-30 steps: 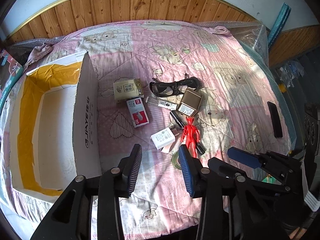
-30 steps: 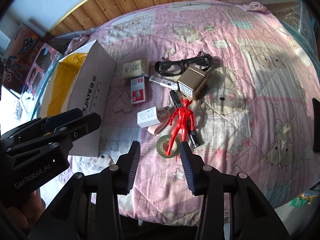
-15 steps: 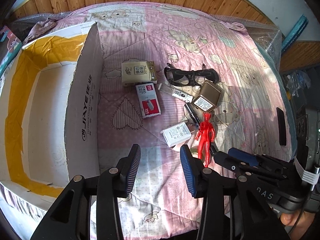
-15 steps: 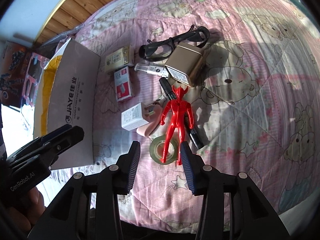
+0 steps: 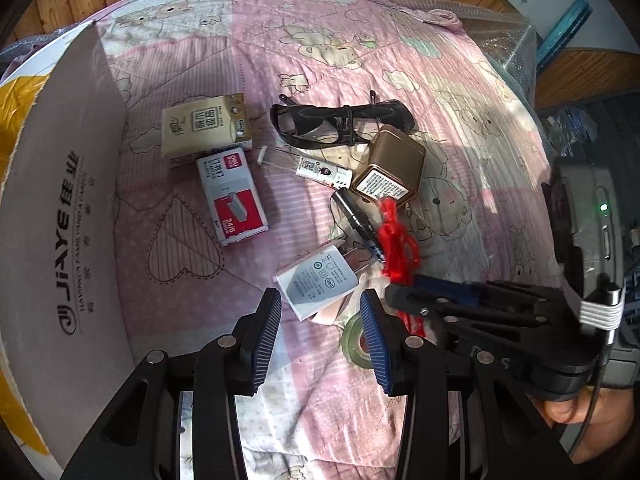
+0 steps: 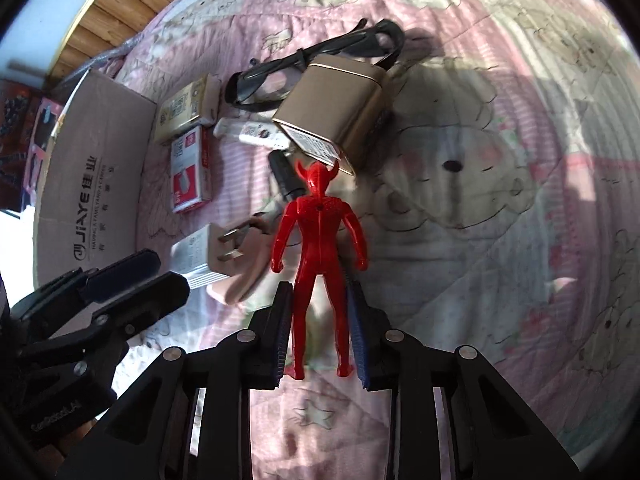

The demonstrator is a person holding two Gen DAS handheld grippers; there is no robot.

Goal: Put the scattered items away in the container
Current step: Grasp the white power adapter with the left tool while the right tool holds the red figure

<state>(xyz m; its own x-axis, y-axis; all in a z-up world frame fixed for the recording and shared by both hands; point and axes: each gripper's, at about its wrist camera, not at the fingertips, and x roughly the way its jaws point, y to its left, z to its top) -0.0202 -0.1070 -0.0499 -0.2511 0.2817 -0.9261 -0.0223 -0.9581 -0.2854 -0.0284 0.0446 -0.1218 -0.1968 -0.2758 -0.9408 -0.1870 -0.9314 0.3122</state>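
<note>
**Right fingers closed on the red figure**

Since half a second earlier, my right gripper [image 6: 319,320] had dropped and clamped the red figure's [image 6: 319,240] legs at lower centre. My left gripper [image 5: 320,332] hung open near the white charger [image 5: 318,280]; the cardboard box [image 5: 60,208] sat at frame left.

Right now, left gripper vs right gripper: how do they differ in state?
The left gripper is open and empty, hovering over the white charger; the right gripper has closed in around the legs of the red figure. The left one's fingers stand wide apart, the right one's sit narrow against the legs. Both point toward the same clutter on the pink quilt.
</note>
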